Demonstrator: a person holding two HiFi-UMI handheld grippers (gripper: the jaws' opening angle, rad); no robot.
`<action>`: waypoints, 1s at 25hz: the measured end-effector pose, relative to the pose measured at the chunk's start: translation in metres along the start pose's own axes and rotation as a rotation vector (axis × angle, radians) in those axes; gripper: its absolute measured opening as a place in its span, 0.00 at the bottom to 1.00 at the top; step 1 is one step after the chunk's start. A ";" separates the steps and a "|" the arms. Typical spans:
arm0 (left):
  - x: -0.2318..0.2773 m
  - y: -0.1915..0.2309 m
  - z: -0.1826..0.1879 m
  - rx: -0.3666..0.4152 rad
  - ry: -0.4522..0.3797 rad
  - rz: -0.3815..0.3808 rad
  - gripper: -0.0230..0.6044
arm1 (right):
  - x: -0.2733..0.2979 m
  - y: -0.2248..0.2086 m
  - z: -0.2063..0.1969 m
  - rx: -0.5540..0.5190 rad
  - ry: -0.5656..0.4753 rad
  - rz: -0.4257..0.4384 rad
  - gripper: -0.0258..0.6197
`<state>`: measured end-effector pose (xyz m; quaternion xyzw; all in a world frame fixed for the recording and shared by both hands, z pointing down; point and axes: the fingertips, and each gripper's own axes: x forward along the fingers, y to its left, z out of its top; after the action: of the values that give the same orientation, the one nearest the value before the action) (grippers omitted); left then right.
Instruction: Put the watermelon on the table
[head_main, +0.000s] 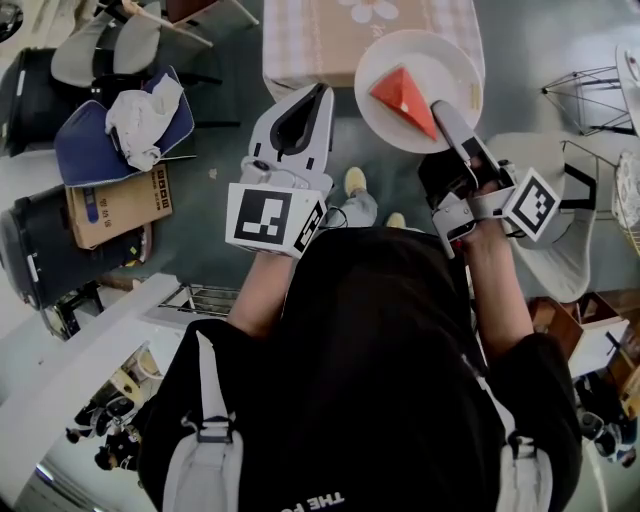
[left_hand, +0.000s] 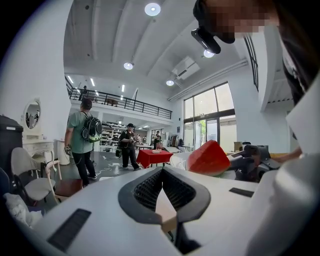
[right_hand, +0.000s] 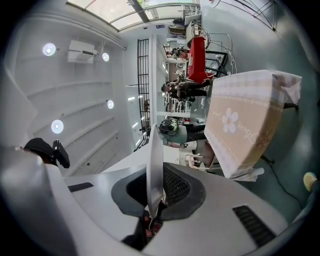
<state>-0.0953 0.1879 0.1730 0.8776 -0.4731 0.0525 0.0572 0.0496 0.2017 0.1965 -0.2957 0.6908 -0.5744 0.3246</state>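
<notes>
A red watermelon wedge (head_main: 403, 98) lies on a white plate (head_main: 445, 60). My right gripper (head_main: 441, 108) is shut on the plate's near rim and holds it roughly level, just in front of the table with the checked flower cloth (head_main: 320, 40). In the right gripper view the plate (right_hand: 155, 150) shows edge-on between the jaws of the right gripper (right_hand: 156, 172), with the table (right_hand: 245, 120) ahead. My left gripper (head_main: 321, 93) is shut and empty, left of the plate. From the left gripper (left_hand: 161, 172) I see the wedge (left_hand: 209, 159) on its right.
A blue-cushioned chair with a white cloth (head_main: 120, 130) and a cardboard box (head_main: 118, 205) stand at the left. A white chair (head_main: 560, 230) and a wire rack (head_main: 590, 90) are at the right. People (left_hand: 80, 140) and a red-covered table (left_hand: 152, 156) stand farther off.
</notes>
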 end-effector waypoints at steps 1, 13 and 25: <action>0.002 0.002 0.001 0.000 0.000 -0.004 0.05 | 0.003 0.000 0.001 -0.002 -0.003 -0.002 0.08; 0.022 0.040 0.001 0.001 -0.002 -0.051 0.05 | 0.040 -0.007 0.002 -0.002 -0.049 -0.005 0.08; 0.019 0.050 -0.001 -0.007 0.002 -0.058 0.05 | 0.049 -0.004 -0.001 0.002 -0.055 0.000 0.08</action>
<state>-0.1263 0.1449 0.1793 0.8907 -0.4474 0.0501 0.0623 0.0185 0.1635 0.1953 -0.3112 0.6810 -0.5669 0.3436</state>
